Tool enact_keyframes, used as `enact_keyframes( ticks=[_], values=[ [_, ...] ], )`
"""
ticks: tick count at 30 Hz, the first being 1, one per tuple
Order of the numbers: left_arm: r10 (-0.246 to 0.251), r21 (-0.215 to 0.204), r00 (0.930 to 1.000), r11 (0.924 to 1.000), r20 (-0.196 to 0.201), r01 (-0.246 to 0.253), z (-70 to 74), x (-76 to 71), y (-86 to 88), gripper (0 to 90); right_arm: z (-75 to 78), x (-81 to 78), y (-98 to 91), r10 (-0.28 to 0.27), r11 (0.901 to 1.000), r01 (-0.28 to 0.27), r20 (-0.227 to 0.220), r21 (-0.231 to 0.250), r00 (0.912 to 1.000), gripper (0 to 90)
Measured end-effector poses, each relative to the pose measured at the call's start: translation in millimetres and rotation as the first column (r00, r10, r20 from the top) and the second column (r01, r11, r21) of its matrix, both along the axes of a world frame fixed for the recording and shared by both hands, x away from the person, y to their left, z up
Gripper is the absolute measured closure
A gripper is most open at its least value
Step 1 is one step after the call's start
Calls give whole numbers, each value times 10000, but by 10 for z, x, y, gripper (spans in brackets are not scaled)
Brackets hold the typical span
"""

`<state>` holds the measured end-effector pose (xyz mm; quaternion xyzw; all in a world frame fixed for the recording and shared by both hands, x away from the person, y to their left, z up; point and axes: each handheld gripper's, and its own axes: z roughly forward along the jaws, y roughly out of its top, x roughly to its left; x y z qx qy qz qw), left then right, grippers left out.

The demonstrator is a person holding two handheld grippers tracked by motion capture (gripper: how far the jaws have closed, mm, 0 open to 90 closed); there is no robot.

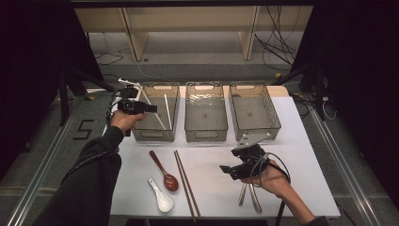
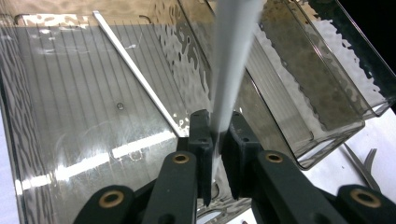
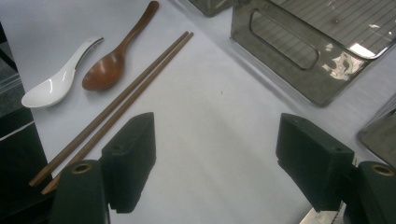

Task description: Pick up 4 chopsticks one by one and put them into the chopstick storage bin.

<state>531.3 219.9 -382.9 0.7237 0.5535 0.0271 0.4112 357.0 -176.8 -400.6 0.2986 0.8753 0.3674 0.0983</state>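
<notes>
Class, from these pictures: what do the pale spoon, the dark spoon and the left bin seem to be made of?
Pale spoon: probably glazed ceramic, glossy white. Dark spoon: likely lacquered wood, reddish-brown with sheen. Left bin: clear smoky plastic, see-through, rippled walls.

- A brown wooden spoon (image 1: pixel 165 173) lies on the white table (image 1: pixel 216 188), just beside a white ceramic spoon (image 1: pixel 161 196).
- A pair of brown chopsticks (image 1: pixel 187 181) lies right of them.
- The middle bin (image 1: pixel 205 112) and right bin (image 1: pixel 254 110) stand side by side.
- Metal utensils (image 1: pixel 249 197) rest near the front edge.
</notes>
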Motion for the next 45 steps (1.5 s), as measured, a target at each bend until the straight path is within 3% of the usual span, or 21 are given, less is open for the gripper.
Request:
enact_keyframes(
  ticks=[8,13,16,24,29,39,45],
  values=[
    [208,266,9998,9994,60,-210,-29,47,-70,743,2,1,-3,34,10000,-34,-3,13,10000,296],
    [382,557,9992,9977,132,-389,2,53,-93,625,0,-1,-1,43,10000,-43,-3,3,10000,296],
    [553,619,9984,9965,106,-558,25,40,-92,507,0,-3,-4,33,10000,-33,-1,4,10000,296],
    [419,79,9985,9991,348,-422,97,-57,-61,407,-1,-4,-1,37,10000,-37,-12,-22,10000,296],
    [57,-609,9970,9981,778,-10,192,-184,-29,340,-1,1,-9,-32,10000,32,-27,-37,10000,296],
    [-650,-655,9826,9948,1737,774,288,-549,-120,254,-1,9,-16,-166,9998,165,-64,-96,9998,296],
    [-1028,-675,9714,9905,2142,1198,280,-768,-162,233,-7,19,-68,-554,9983,549,-233,-196,9982,296]
  ],
)
